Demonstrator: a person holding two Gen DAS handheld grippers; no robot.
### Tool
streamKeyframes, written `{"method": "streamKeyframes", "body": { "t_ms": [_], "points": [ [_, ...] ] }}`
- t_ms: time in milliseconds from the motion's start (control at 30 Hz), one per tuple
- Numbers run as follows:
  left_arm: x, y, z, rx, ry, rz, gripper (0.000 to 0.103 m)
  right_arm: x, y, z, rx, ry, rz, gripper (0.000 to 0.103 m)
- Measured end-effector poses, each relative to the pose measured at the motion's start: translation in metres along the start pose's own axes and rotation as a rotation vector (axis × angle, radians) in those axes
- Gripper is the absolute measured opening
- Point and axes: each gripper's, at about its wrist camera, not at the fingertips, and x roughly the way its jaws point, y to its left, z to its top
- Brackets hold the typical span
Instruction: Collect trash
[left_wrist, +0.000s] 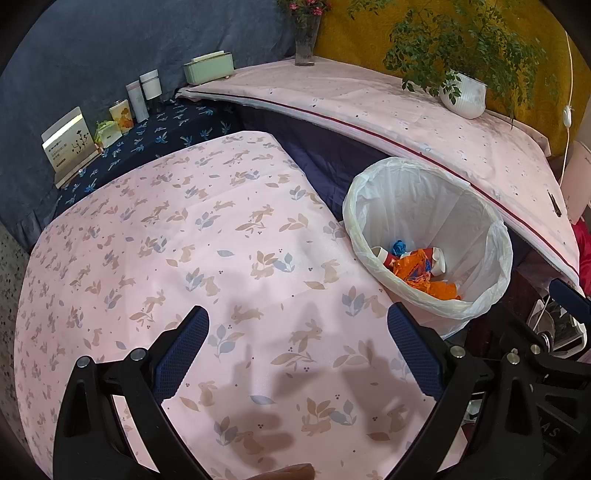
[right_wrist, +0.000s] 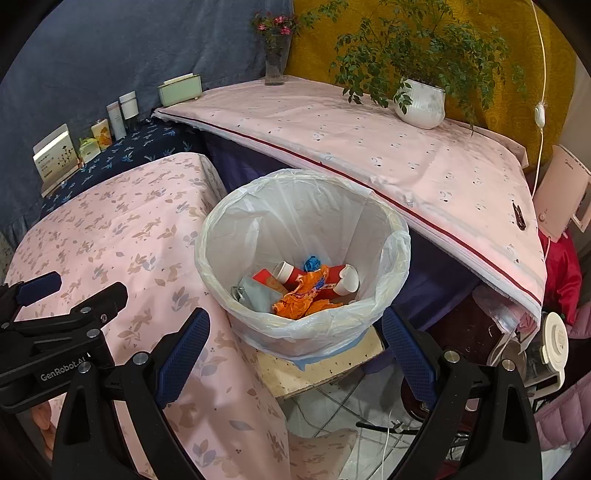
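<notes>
A trash bin (left_wrist: 476, 295) lined with a white plastic bag stands beside the pink rabbit-print table (left_wrist: 221, 258). Inside lie orange wrappers (left_wrist: 421, 273), red-and-white paper cups (right_wrist: 332, 277), a blue crumpled scrap (right_wrist: 313, 263) and a grey piece (right_wrist: 255, 295). My left gripper (left_wrist: 297, 350) hovers open over the bare tablecloth, nothing between its fingers. My right gripper (right_wrist: 295, 350) hangs open just in front of the bin's (right_wrist: 236, 221) near rim, holding nothing. The left gripper (right_wrist: 48, 306) also shows at the left of the right wrist view.
A second pink-covered table (left_wrist: 406, 122) behind the bin carries a potted plant (left_wrist: 463, 94) and a flower vase (left_wrist: 306, 40). Small boxes, bottles and a card stand (left_wrist: 70, 142) line a dark blue floral shelf at the back left. Cables and appliances (right_wrist: 550, 343) clutter the floor at right.
</notes>
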Motion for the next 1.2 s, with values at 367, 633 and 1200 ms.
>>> {"method": "streamKeyframes", "body": {
  "t_ms": [367,633,1200],
  "points": [
    [-0.0010,-0.0001,-0.0004,0.001,-0.002,0.002,0.093,-0.0012,-0.0010,-0.0003,0.002,-0.001,-0.004,0.090],
    [-0.0019,0.0000,-0.0005,-0.001,-0.003,0.003,0.093,-0.0018,-0.0012,-0.0017,-0.001,0.000,-0.007,0.090],
    [-0.0050,0.0025,-0.0007,-0.002,-0.009,0.009,0.093,-0.0017,-0.0013,-0.0044,-0.003,0.002,-0.011,0.090]
  ]
}}
